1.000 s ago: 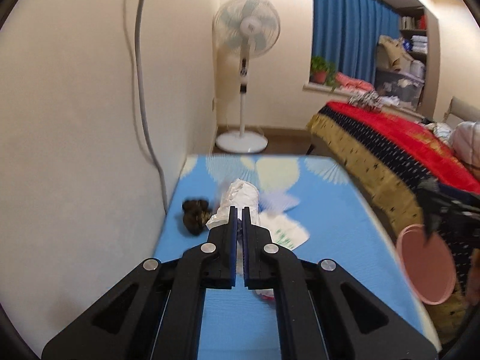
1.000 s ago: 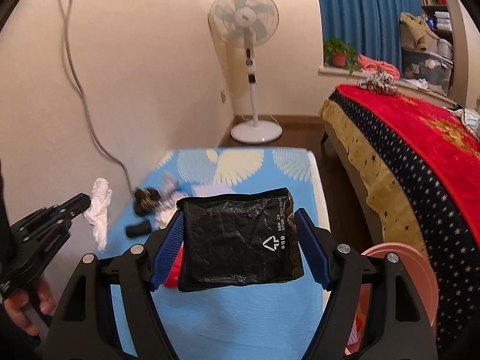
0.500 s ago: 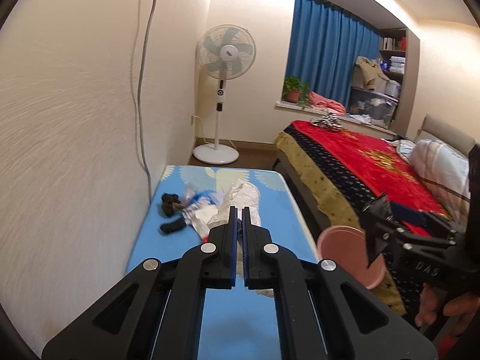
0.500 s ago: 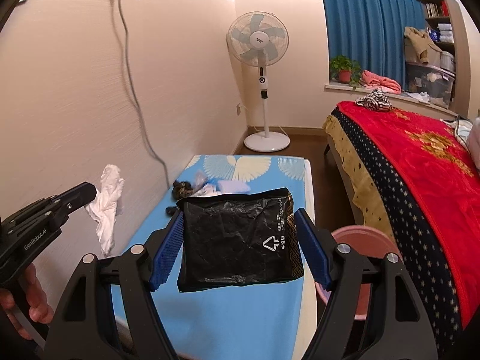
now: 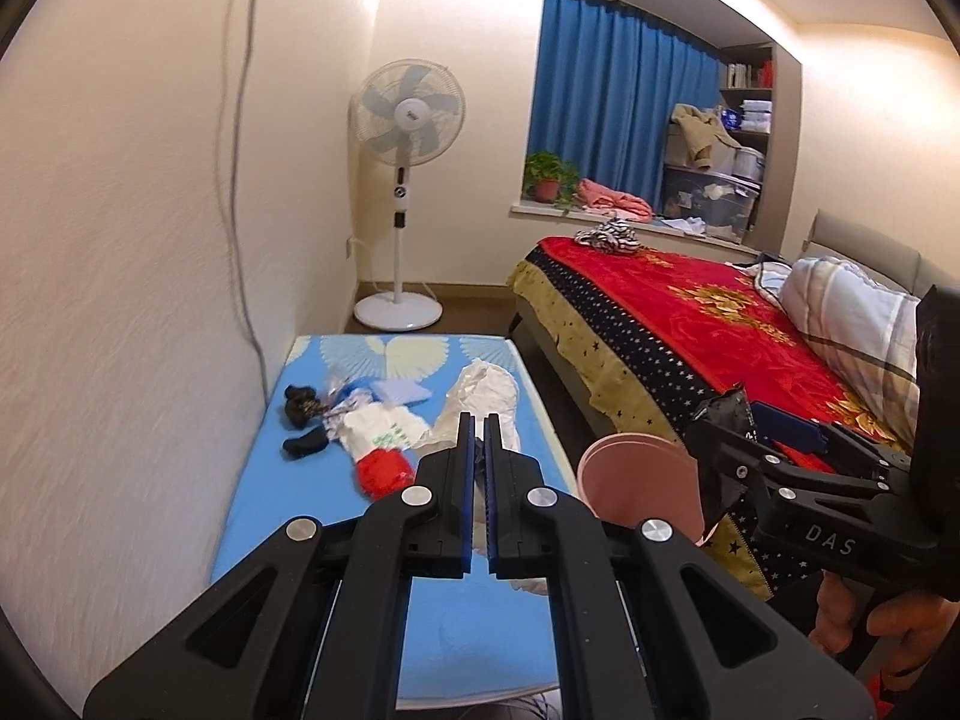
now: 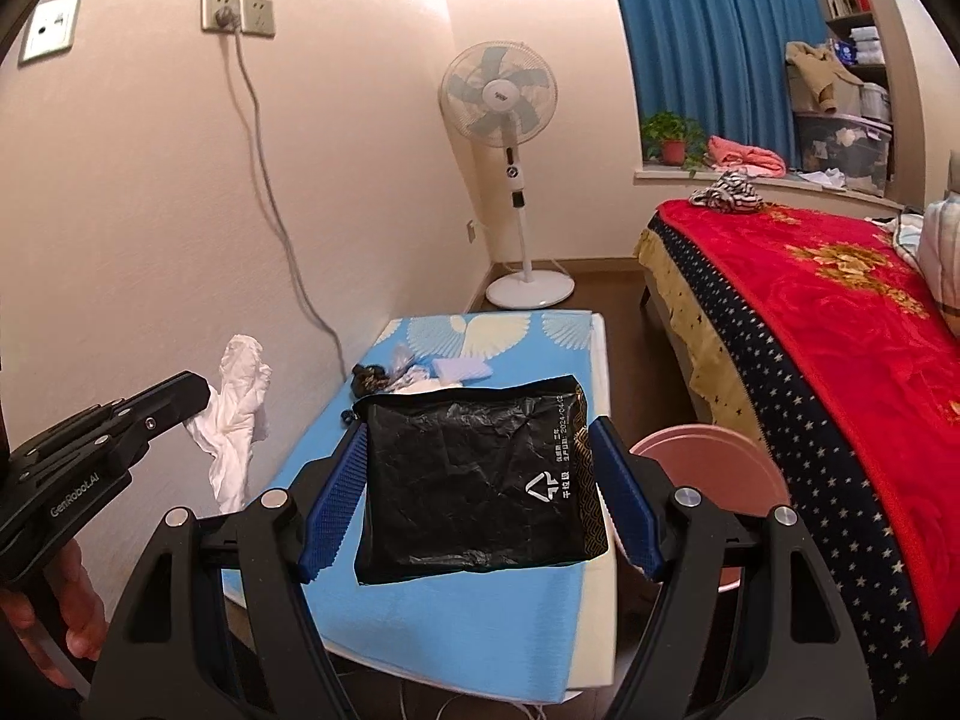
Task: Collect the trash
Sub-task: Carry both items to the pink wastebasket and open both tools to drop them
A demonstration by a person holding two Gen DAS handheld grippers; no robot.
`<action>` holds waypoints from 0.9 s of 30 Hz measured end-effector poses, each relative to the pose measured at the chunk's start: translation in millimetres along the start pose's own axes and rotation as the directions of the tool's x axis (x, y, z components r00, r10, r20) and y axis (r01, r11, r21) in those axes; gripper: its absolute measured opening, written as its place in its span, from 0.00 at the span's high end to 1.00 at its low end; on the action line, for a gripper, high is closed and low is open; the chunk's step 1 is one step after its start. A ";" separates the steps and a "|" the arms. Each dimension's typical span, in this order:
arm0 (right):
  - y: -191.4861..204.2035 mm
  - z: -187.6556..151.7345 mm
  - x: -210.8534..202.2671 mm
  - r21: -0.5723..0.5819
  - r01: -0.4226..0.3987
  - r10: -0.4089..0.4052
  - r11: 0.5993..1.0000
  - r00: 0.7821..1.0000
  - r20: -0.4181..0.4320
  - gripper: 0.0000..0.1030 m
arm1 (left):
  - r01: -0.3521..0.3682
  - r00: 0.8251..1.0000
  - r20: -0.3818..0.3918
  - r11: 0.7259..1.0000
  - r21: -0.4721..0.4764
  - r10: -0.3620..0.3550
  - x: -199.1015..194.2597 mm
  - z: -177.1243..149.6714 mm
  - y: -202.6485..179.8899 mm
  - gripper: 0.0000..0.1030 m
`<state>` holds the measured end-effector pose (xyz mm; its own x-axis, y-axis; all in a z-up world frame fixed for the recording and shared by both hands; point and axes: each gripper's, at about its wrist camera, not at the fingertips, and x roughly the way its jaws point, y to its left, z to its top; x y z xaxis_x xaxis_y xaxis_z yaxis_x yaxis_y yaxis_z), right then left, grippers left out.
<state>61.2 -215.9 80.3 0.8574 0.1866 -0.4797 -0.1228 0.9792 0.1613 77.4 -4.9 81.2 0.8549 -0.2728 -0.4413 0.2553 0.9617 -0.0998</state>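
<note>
Left gripper (image 5: 477,420): its fingers are pressed almost together on a crumpled white tissue (image 6: 237,414), which hangs from the tips, held up in the air beside the wall.
Right gripper (image 6: 480,474): its fingers stand wide apart, and a flat black packet (image 6: 474,474) is clamped between the two blue pads, held above the near part of the table.
Table (image 5: 372,546): a low surface with a blue cover printed with pale fan shapes at its far end; its long side is against the wall.
Trash on the table: a dark crumpled lump (image 5: 300,405) near the wall, a small black piece (image 5: 303,444) just beside it, a white wrapper with green print (image 5: 384,429), a red wrapper (image 5: 384,471) touching it, and a pale blue pad (image 5: 399,390) further back.
Pink bin (image 6: 711,468): it stands on the floor between the table and the bed, with the open top turned up.
Bed (image 6: 840,324): on the right side, with a red blanket that has a dark starred border.
Wall (image 6: 150,210): cream colour; a grey cable (image 6: 282,228) runs down from a socket (image 6: 237,12) to behind the table.
Far end of the room: a white standing fan (image 5: 405,180) on the floor, a blue curtain (image 5: 618,102) over the window, and a small potted plant (image 5: 546,177) on the sill.
</note>
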 end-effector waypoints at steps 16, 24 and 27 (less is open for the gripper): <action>-136.8 38.6 30.1 0.059 0.239 -0.241 0.969 0.970 0.029 0.29 | 0.239 0.970 -0.066 0.967 0.088 -0.234 124.6 39.0 -113.4 0.97; -199.8 7.6 80.2 0.101 0.295 -0.288 0.950 0.955 -0.072 0.29 | 0.299 0.947 -0.164 0.943 0.144 -0.275 209.1 10.0 -170.2 0.97; -216.8 -5.9 102.2 0.128 0.309 -0.296 0.943 0.949 -0.111 0.29 | 0.310 0.937 -0.212 0.940 0.140 -0.277 241.7 -7.2 -181.6 0.97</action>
<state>172.5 -408.7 -8.8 0.7946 -0.1037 -0.5982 0.2129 0.9704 0.1145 234.4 -245.3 -13.7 0.6349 -0.5163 -0.5748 0.5681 0.8161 -0.1056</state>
